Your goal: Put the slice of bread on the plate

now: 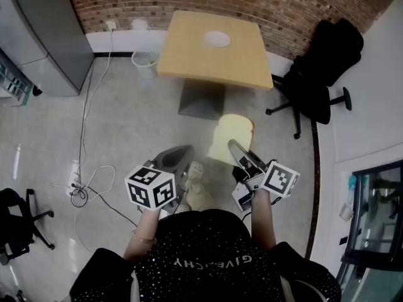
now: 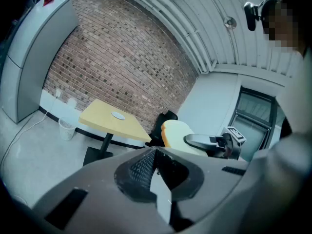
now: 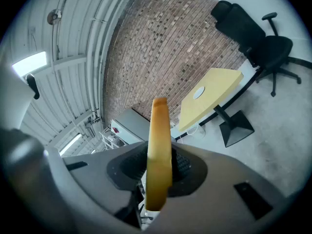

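One pale wooden bench point(image 1: 214, 58) is standing far off, well apart from both grippers. The right gripper point(image 3: 159, 168) is gripping the slice of bread point(image 3: 158, 130) edge-on in the air, near the person. The left gripper point(image 2: 155, 151) is hovering closed and empty to its left. The small white plate point(image 1: 216, 39) is sitting on the bench.
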Demonstrator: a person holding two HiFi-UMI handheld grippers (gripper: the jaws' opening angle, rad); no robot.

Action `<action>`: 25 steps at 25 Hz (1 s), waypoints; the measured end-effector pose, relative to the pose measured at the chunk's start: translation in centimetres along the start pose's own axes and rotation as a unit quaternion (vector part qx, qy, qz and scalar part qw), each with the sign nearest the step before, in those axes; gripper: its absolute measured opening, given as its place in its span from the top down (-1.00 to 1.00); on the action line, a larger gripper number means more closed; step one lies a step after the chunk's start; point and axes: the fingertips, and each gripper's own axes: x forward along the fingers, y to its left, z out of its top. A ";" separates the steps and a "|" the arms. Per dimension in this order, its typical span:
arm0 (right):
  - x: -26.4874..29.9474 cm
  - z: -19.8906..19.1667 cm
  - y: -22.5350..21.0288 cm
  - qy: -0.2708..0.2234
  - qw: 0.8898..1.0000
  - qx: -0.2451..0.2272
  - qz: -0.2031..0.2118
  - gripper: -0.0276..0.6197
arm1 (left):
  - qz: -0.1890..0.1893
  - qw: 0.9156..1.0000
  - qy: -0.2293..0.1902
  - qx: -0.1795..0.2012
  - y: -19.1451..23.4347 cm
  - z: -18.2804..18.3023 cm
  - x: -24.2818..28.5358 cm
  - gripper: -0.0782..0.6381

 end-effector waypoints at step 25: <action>14.3 18.5 -12.3 0.017 1.000 0.020 -0.003 0.62 | 0.032 0.999 -0.023 -0.030 10.9 12.9 19.8 0.76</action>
